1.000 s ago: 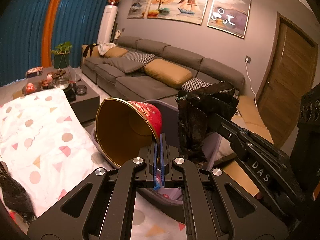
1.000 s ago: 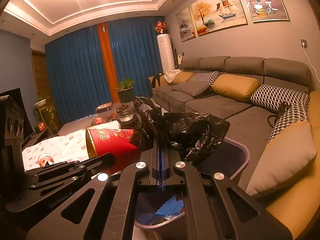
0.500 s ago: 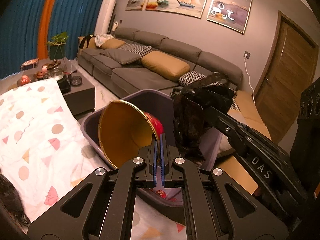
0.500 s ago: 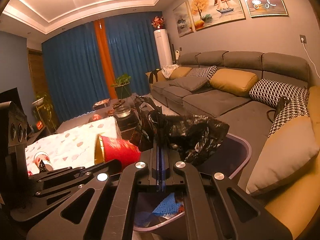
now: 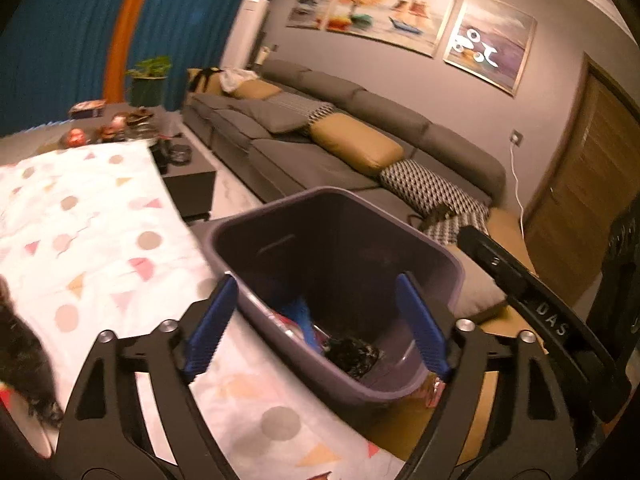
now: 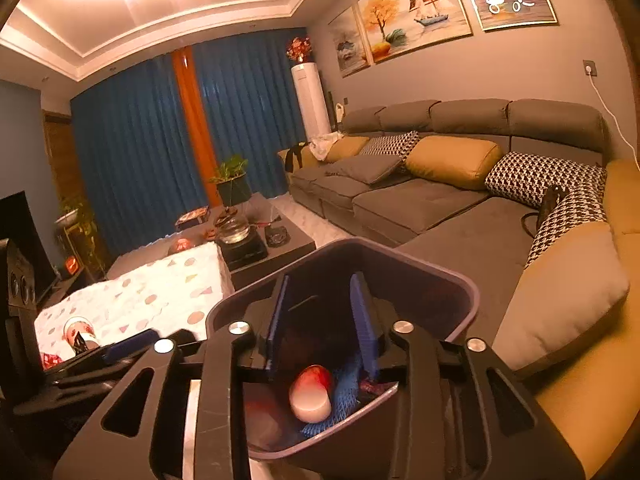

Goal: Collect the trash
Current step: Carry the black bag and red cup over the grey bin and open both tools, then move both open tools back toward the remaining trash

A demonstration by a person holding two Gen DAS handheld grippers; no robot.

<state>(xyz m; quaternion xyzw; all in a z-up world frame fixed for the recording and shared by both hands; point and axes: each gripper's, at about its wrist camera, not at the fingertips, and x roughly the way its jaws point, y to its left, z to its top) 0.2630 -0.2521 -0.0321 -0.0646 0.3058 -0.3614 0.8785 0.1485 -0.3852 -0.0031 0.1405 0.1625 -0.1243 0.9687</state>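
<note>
A purple-grey bin (image 5: 336,196) stands between the patterned table and the sofa. My left gripper (image 5: 316,324) hangs over its near rim, jaws opening wide, with nothing between the blue pads. A crumpled black bag (image 5: 352,356) lies at the bottom of the bin beside something blue (image 5: 304,316). In the right wrist view my right gripper (image 6: 320,320) is over the same bin (image 6: 460,280), jaws opening and empty. Below it a red paper cup (image 6: 312,394) lies on a blue net-like thing (image 6: 344,392). One right-gripper finger (image 5: 516,276) reaches in from the right.
A white tablecloth with coloured shapes (image 5: 80,240) covers the table left of the bin. Another black bag (image 5: 24,360) and a red-patterned cup (image 6: 78,332) lie on it. A grey sofa with cushions (image 6: 420,200) runs behind, a dark coffee table (image 6: 276,244) farther back.
Both grippers have gone from shut to open. The red cup left the left gripper and the black bag left the right one; both now lie in the bin.
</note>
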